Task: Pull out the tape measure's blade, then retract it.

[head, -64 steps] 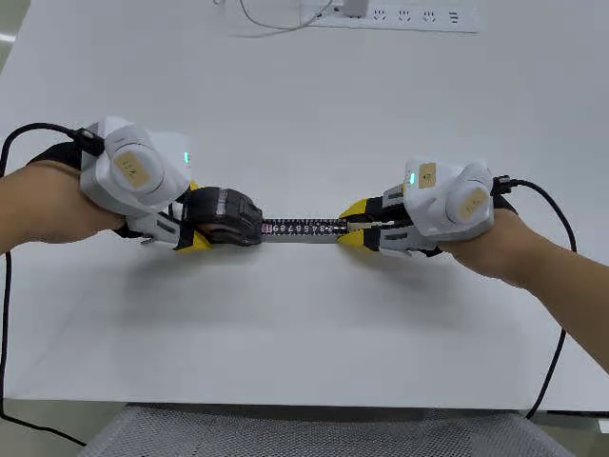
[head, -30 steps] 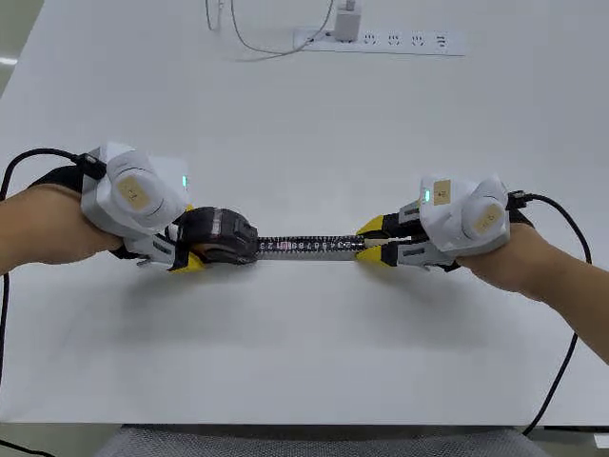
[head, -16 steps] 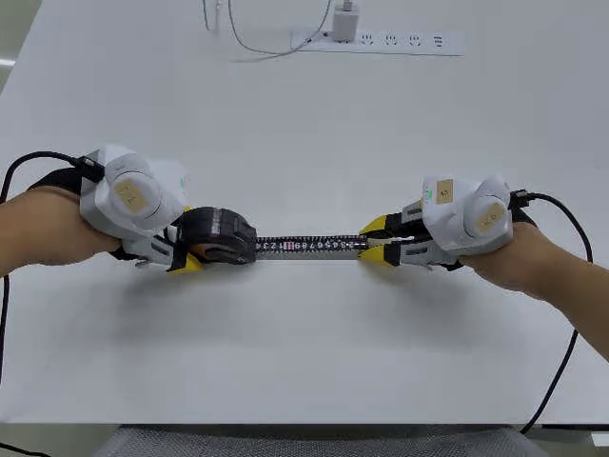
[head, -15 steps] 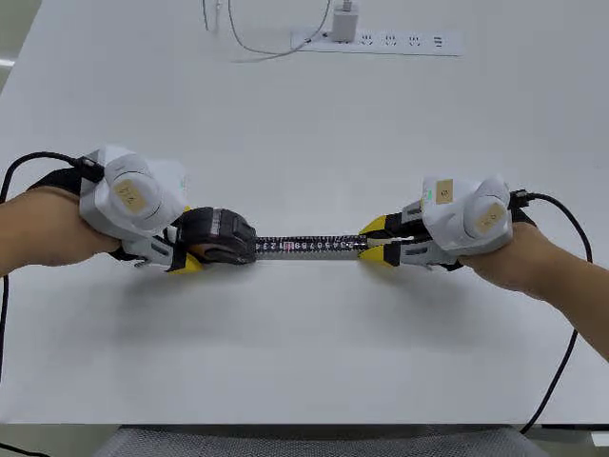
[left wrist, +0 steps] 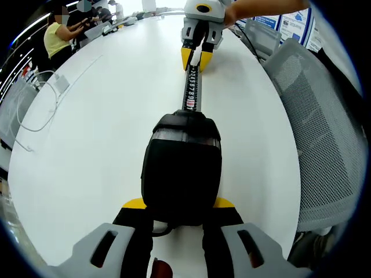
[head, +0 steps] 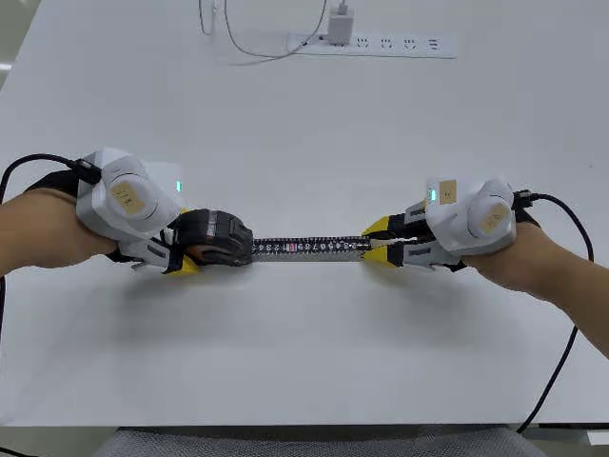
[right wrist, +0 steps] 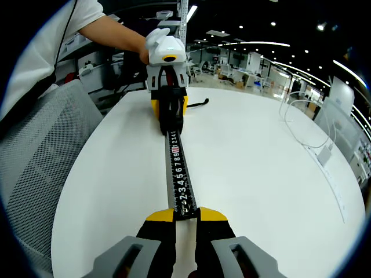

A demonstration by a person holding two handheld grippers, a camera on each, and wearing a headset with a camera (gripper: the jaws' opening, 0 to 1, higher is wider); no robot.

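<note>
A black tape measure case (head: 217,237) lies on the white table (head: 304,114), and my left gripper (head: 186,252) is shut on its rear end; the case (left wrist: 182,168) sits between the yellow-tipped jaws in the left gripper view. A dark numbered blade (head: 309,248) runs flat from the case to the right. My right gripper (head: 378,240) is shut on the blade's end. The blade (right wrist: 178,174) stretches from the right gripper (right wrist: 185,217) away to the case (right wrist: 170,113). The blade (left wrist: 192,92) reaches the right gripper (left wrist: 196,58) in the left gripper view.
A white power strip (head: 371,42) with a plugged charger (head: 339,23) and a thin cable (head: 238,43) lies at the table's far edge. Black gripper cables (head: 557,362) trail off both sides. A grey mesh chair back (head: 314,443) stands below the near edge.
The two grippers have drawn further apart and a longer stretch of blade shows between them than 2.1 s ago. Over the last half second the lengthening is slight.
</note>
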